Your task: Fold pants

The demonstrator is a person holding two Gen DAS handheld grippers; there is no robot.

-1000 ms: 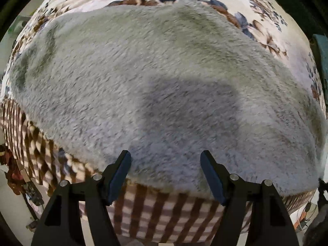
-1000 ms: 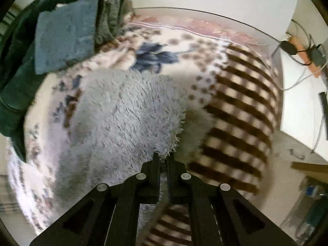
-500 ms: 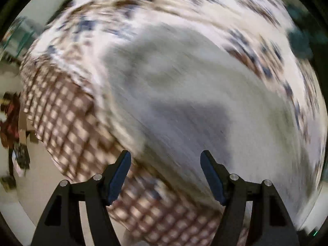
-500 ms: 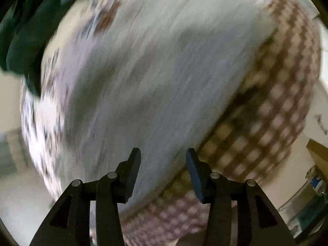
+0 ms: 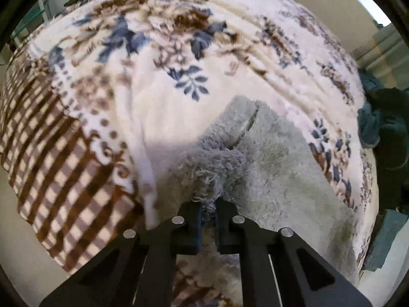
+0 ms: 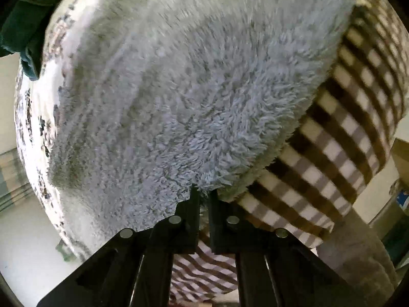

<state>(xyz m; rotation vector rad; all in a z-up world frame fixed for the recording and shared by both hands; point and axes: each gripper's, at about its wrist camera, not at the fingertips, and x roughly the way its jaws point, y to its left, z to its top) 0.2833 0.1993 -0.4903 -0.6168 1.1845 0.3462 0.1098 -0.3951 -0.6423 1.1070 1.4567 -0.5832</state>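
Observation:
The fluffy grey pants [image 5: 268, 163] lie on a bed under a floral and checked blanket [image 5: 158, 97]. In the left wrist view my left gripper [image 5: 208, 208] is shut on a bunched tuft at the pants' near edge, lifted a little off the blanket. In the right wrist view the same grey pants [image 6: 194, 84] fill most of the frame. My right gripper [image 6: 203, 195] is shut on their near edge, where the fabric meets the checked border of the blanket [image 6: 340, 138]. Both grippers point steeply down.
A pile of dark green clothes [image 5: 386, 133] lies at the bed's right side and shows again as dark green clothes [image 6: 23, 23] at the upper left of the right wrist view. The checked blanket hangs over the bed edge above a pale floor [image 5: 20, 235].
Both grippers swept sideways across the bed and closed. The left was open over the flat pants and now pinches an edge. The right let go, opened, and shut again on another edge.

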